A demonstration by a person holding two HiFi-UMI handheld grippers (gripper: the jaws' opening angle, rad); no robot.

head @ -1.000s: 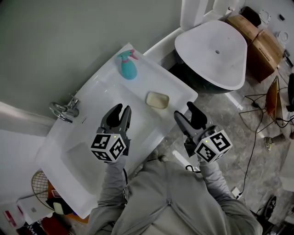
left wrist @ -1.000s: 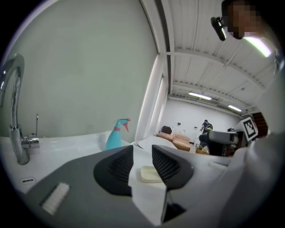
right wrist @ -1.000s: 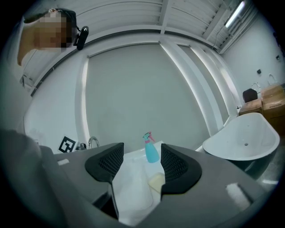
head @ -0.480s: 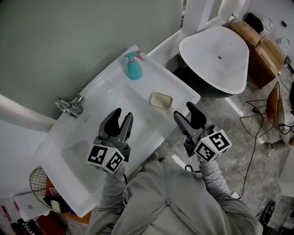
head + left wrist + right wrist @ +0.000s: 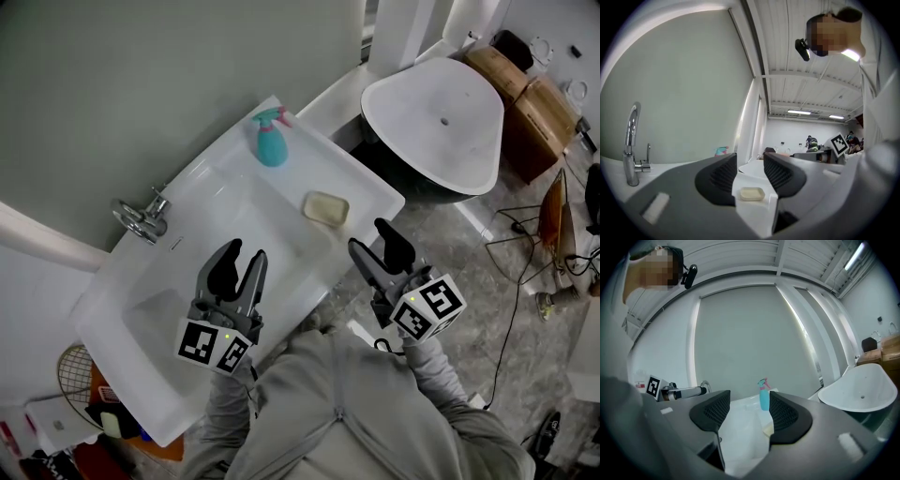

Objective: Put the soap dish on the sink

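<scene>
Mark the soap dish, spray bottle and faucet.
soap dish [image 5: 325,207], head view, its middle.
spray bottle [image 5: 272,148], head view, teal body.
faucet [image 5: 141,221], head view, chrome body.

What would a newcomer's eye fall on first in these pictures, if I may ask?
Most likely the two grippers with marker cubes: the left gripper above the basin of the white sink and the right gripper just off its front edge, both with jaws apart and empty. Next come the teal spray bottle on the sink's back ledge by the wall and the cream soap dish lying on the flat ledge nearer the grippers.
</scene>
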